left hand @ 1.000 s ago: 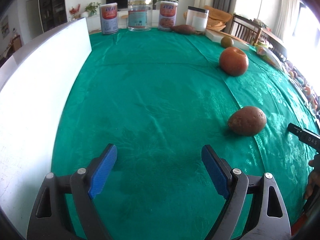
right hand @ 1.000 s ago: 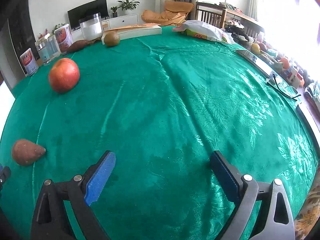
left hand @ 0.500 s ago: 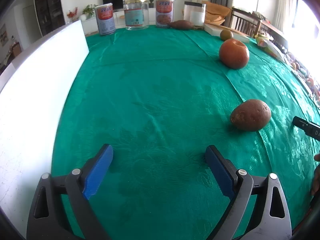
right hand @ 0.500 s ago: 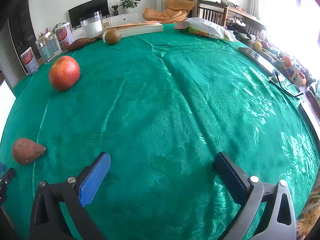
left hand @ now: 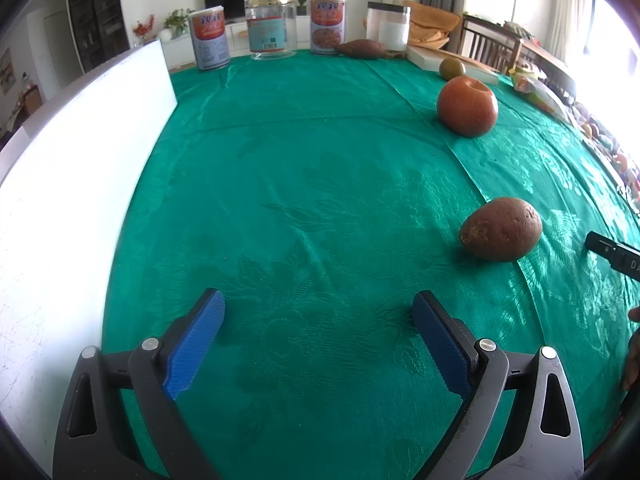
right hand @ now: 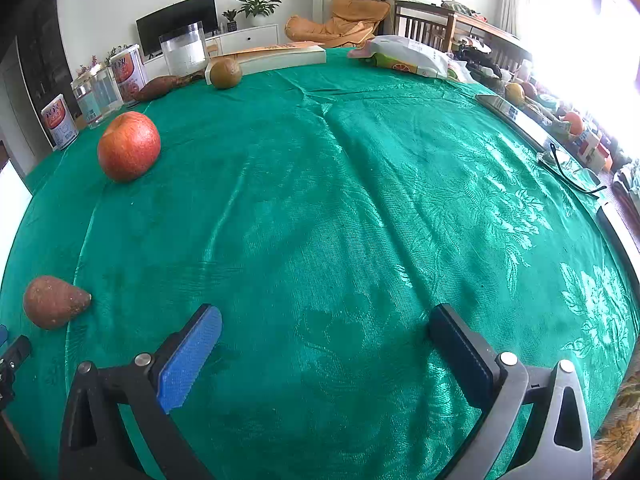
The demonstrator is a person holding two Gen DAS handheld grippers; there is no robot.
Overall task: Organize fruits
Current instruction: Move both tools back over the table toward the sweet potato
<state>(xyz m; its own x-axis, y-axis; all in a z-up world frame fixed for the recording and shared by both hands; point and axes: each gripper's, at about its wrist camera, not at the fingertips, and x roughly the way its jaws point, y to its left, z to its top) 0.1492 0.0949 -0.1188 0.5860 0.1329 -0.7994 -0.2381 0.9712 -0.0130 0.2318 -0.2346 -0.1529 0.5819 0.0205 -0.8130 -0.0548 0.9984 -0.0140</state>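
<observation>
"DA" on black tool body, can labels illegible

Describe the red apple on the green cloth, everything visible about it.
The red apple is round, its skin red-orange with faint streaks and a paler patch up top. The left wrist view shows its stem dimple facing up, so it sits upright. It rests on the green tablecloth, casting a small shadow, touching nothing else; both grippers are well short of it.
</observation>
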